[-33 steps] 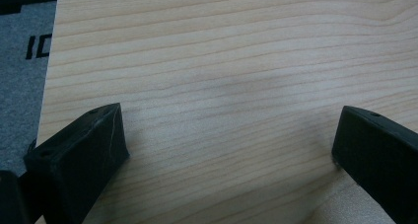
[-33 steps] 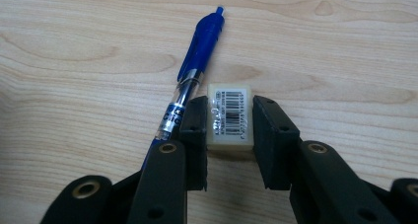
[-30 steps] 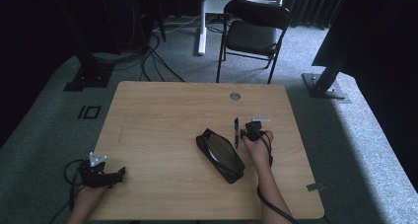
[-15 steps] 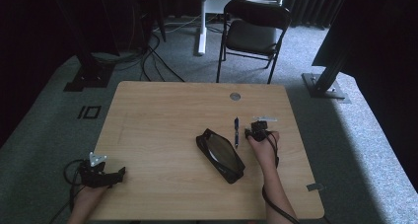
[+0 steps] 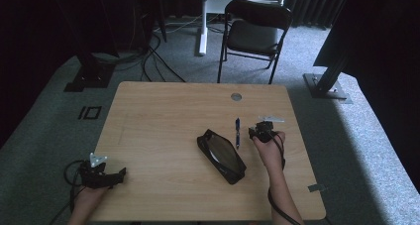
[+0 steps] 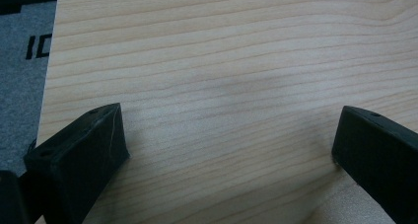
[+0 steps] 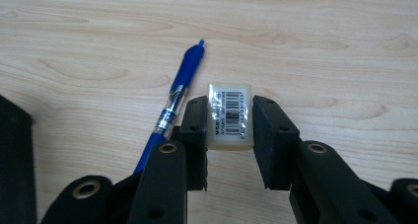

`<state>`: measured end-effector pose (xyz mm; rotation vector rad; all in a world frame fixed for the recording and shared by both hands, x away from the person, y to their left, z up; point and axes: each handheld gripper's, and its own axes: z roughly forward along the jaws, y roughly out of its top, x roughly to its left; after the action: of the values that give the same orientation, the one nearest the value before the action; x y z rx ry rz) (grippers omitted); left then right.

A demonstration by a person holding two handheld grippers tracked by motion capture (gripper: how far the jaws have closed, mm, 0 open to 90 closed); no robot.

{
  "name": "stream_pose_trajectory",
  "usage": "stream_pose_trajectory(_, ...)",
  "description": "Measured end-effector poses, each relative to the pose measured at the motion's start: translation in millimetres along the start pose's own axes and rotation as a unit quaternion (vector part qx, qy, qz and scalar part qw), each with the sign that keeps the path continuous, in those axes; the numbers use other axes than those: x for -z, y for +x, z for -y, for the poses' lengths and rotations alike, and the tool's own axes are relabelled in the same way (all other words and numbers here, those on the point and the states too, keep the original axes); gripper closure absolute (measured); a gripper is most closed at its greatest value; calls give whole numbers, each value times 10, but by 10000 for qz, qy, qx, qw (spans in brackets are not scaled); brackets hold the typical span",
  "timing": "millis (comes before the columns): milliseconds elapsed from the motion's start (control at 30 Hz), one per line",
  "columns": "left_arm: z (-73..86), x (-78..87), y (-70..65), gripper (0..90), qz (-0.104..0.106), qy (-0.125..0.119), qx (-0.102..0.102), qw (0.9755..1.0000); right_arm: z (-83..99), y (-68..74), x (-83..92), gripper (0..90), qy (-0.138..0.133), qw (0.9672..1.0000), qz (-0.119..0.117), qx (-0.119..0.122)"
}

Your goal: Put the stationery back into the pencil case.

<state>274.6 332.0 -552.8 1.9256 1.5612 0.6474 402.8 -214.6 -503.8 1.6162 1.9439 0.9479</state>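
My right gripper (image 7: 230, 106) is shut on a small white eraser (image 7: 229, 118) with a barcode label, held a little above the wooden table (image 5: 163, 111). A blue pen (image 7: 180, 93) lies on the table just left of that jaw pair, tip pointing away. In the high view the right gripper (image 5: 262, 131) sits right of the pen (image 5: 237, 132), and a black pencil case (image 5: 222, 155) lies slantwise left of the pen. My left gripper (image 5: 118, 175) rests at the table's near left corner, its jaws (image 6: 229, 150) wide open over bare wood.
A round cable grommet (image 5: 236, 96) sits near the table's far edge. A black folding chair (image 5: 257, 29) stands behind the table. Cables and black stand feet (image 5: 89, 79) lie on the grey carpet at the back left.
The right gripper has lifted slightly and drifted right, away from the pen, with the eraser still in it. The left gripper has stayed put.
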Motion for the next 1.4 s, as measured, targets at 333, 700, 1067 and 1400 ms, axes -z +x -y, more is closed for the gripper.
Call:
stream_pose_trajectory(333, 0, 0, 0, 4, 0, -1, 2, 10000, -36, 82, 163, 686, -156, 9997, -139, 102)
stream_pose_trajectory(700, 0, 0, 0, 4, 0, -1, 1, 10000, -115, 250, 381, 685, -359, 9980, -344, 380)
stream_pose_trajectory(1067, 0, 0, -1, 4, 0, -1, 2, 10000, -134, 412, 523, 686, -448, 9958, -604, 517)
stream_pose_trajectory(1400, 0, 0, -1, 4, -1, -3, 3, 10000, -157, 578, 657, 686, -561, 9915, -898, 756)
